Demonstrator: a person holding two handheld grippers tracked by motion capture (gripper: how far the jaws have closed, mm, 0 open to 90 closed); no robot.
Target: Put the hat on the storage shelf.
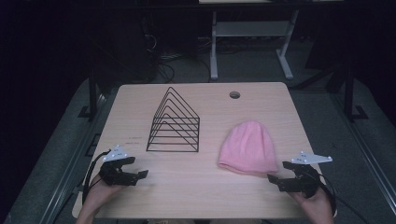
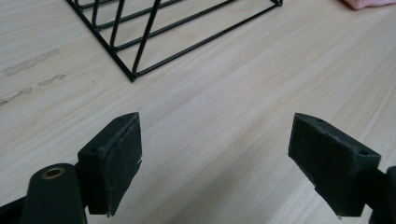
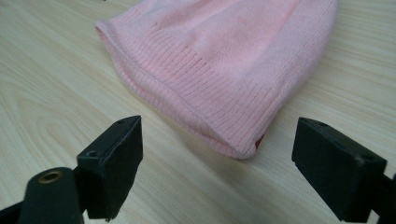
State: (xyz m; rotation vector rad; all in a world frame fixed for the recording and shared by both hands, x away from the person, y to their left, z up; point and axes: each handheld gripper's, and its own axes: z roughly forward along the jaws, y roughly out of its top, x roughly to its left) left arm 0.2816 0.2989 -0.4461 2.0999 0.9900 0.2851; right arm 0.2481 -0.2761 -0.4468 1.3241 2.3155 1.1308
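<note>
Rack (image 1: 173, 122) sits centre-left on desk (image 1: 261, 95); hat (image 1: 249, 148) lies to its right, lower in frame.

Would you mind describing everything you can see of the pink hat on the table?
The pink hat is a knitted beanie that looks soft, with a wide ribbed band along its open edge and a rounded crown. It lies flat on the wooden table, crown pointing away from the person, band toward them. It rests to the right of the black wire rack, apart from it. The right gripper sits just short of its band corner, jaws open, touching nothing.
</note>
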